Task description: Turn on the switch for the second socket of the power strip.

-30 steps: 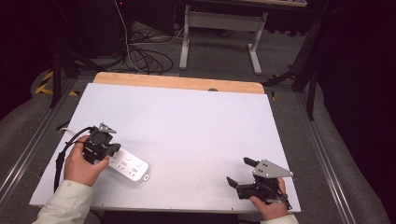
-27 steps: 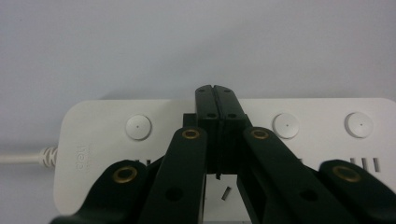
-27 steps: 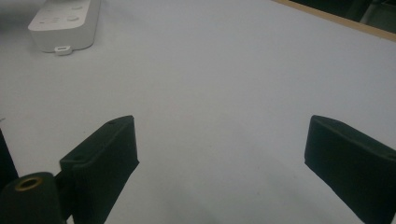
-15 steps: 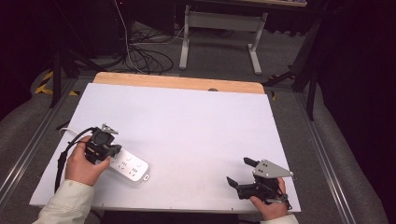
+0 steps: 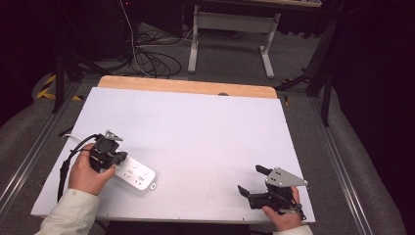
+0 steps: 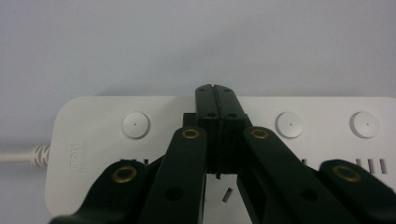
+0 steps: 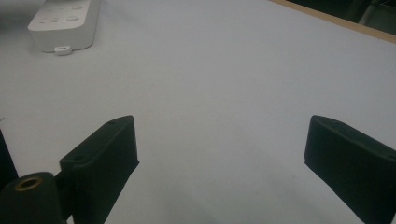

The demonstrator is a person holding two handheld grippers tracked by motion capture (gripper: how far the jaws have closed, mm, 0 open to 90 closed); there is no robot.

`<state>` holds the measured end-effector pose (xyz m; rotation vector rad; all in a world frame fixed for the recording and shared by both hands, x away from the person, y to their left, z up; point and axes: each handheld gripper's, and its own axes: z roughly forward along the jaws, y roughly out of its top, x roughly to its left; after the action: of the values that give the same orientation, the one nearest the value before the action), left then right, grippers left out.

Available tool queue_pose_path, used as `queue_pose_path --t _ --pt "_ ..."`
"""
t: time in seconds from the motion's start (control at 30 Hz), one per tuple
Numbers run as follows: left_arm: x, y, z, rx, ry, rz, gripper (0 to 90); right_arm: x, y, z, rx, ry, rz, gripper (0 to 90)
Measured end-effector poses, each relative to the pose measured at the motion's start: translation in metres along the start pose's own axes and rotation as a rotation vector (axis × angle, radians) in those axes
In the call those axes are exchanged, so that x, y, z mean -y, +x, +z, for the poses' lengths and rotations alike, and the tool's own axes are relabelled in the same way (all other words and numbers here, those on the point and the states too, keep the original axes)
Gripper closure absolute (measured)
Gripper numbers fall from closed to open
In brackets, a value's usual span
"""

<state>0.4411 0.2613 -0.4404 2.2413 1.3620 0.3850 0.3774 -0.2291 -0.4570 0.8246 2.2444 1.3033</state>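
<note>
Nothing moved | left tongs (image 6: 216, 91) closed over power strip (image 6: 93, 135) | right tongs (image 7: 219, 158) open | white table (image 5: 195, 127)

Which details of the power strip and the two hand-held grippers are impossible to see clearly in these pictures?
- Left gripper view: the shut left hand-held gripper hides the middle of the power strip; whether its tips touch the strip is unclear.
- Same view: the grey print on the strip is too blurred to read.
- High view: the strip's sockets are too small.
- Right gripper view: the open right hand-held gripper; the picture's top edge cuts off the strip.

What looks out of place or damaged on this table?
Nothing stands out. The power strip lies flat and looks whole, at a slant to the table edges. The shut left gripper is over it; the right gripper is open.
</note>
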Motion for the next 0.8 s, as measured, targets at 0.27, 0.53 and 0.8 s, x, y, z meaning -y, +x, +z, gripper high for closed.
queue_pose_path --t 0.27,0.53,0.8 --pt "0.0016 -0.0031 0.0017 -0.020 -0.011 -0.011 90.0 0.0001 -0.0002 -0.0009 0.003 -0.001 0.002 9.8" --pt "0.0010 -0.0039 0.0029 -0.026 -0.010 -0.013 90.0 0.0000 -0.0003 -0.0014 0.004 -0.003 0.002 9.8" --pt "0.0025 -0.0030 0.0030 -0.022 -0.015 -0.027 90.0 -0.0001 0.0000 -0.0016 0.003 -0.004 0.001 9.8"
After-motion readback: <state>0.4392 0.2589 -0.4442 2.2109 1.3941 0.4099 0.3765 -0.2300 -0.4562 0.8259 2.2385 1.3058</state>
